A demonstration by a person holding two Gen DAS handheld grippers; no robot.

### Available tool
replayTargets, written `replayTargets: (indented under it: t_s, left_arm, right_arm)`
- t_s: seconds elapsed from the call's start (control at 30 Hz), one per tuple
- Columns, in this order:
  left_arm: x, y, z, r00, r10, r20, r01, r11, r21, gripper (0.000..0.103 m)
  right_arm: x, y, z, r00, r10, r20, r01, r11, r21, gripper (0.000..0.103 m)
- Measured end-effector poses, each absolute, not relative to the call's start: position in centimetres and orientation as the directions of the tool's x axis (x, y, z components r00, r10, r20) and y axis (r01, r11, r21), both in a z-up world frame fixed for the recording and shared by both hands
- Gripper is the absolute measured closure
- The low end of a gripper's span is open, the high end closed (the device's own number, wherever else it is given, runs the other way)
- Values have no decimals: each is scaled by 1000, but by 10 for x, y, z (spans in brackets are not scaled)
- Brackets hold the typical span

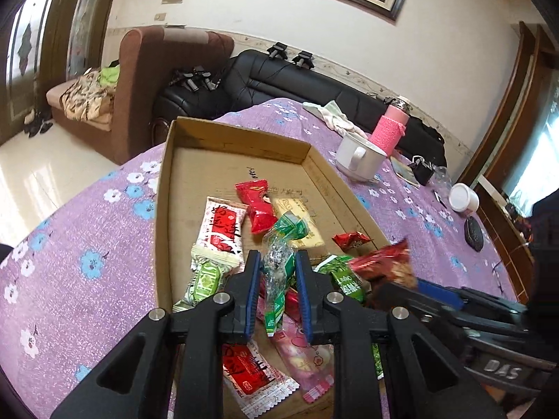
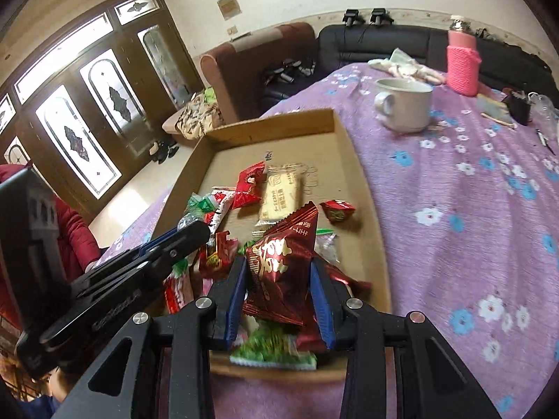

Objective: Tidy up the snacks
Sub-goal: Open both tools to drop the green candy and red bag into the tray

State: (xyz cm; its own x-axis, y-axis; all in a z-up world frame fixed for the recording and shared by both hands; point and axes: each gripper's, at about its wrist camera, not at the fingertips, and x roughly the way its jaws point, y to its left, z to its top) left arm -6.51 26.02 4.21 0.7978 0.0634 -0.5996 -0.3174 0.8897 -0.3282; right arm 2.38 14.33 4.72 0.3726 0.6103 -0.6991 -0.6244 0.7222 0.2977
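Left wrist view shows the left claw (image 1: 277,272) clamped narrow on a green-and-clear candy wrapper (image 1: 279,265), held just above the cardboard tray (image 1: 241,139) on the purple flowered tabletop (image 1: 87,230). The right wrist view shows the right claw (image 2: 277,279) gripping a dark red snack packet (image 2: 279,262) between its blue pads, over the near end of the same tray. Loose snacks lie scattered in the tray: a red candy (image 1: 256,206), a pale biscuit pack (image 2: 279,195), a white-and-red pack (image 1: 218,234) and several green ones near the front edge. The two claws work very close together, so a collision is the main risk; a bump could knock either wrapper free. The green wrapper is thin and slippery and is pinched only at its middle, so it may slide out or twist. The red packet is puffy and could pop or squirm loose if squeezed harder. Dropping either one near the tray's front wall could send it onto the tabletop. The white mug (image 2: 405,104) stands well apart.
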Motion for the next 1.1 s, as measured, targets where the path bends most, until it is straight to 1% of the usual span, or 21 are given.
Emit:
replayTargets:
  t_s: [0.3,0.93,1.03,1.1]
  left_arm:
    - [-59,264,37,780,48,-624,-330,879,-345,84]
    - [-58,263,36,775,69,-628,-346,878,-330,84]
    - [-61,264,37,778,82,-623,-357,873,-331,83]
    - [-63,264,38,782,89,-617,-362,871,-333,79]
  right_arm:
    - [34,165,23,346,599,-722,-615,726,307,64]
    - [13,160,30,419,602,-680,-667,712,219,61]
    - [6,162,32,439,596,-672,-681,709,184,60]
    - [2,162,34,455,593,-664,-685,710,165,59]
